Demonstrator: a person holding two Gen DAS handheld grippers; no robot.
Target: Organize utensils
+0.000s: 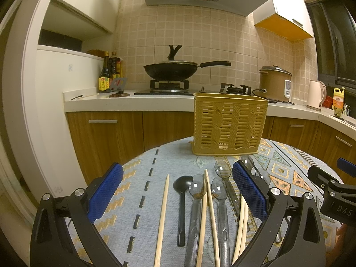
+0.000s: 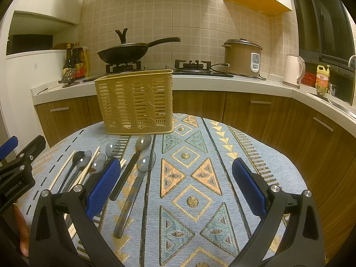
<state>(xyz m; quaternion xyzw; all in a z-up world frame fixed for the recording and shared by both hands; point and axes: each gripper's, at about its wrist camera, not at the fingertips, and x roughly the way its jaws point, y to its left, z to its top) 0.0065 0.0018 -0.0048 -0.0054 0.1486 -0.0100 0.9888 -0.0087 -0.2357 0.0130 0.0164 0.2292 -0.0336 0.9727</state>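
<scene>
A tan slotted utensil basket (image 1: 229, 125) (image 2: 135, 102) stands upright at the far side of the patterned tablecloth. In front of it lie several wooden chopsticks (image 1: 163, 215) (image 2: 85, 170), a black spoon (image 1: 182, 202) and several clear smoky plastic spoons (image 1: 219, 195) (image 2: 138, 178). My left gripper (image 1: 178, 191) hovers open above the row of utensils, nothing between its blue pads. My right gripper (image 2: 176, 184) is open over bare cloth, to the right of the spoons. In the left wrist view the right gripper (image 1: 333, 187) shows at the right edge.
The round table carries a blue patterned cloth (image 2: 200, 178). Behind it runs a kitchen counter with a wok (image 1: 173, 69) on the stove, a rice cooker (image 2: 242, 57), a kettle (image 2: 293, 70) and sauce bottles (image 1: 109, 71). A fingertip (image 2: 22, 231) shows at lower left.
</scene>
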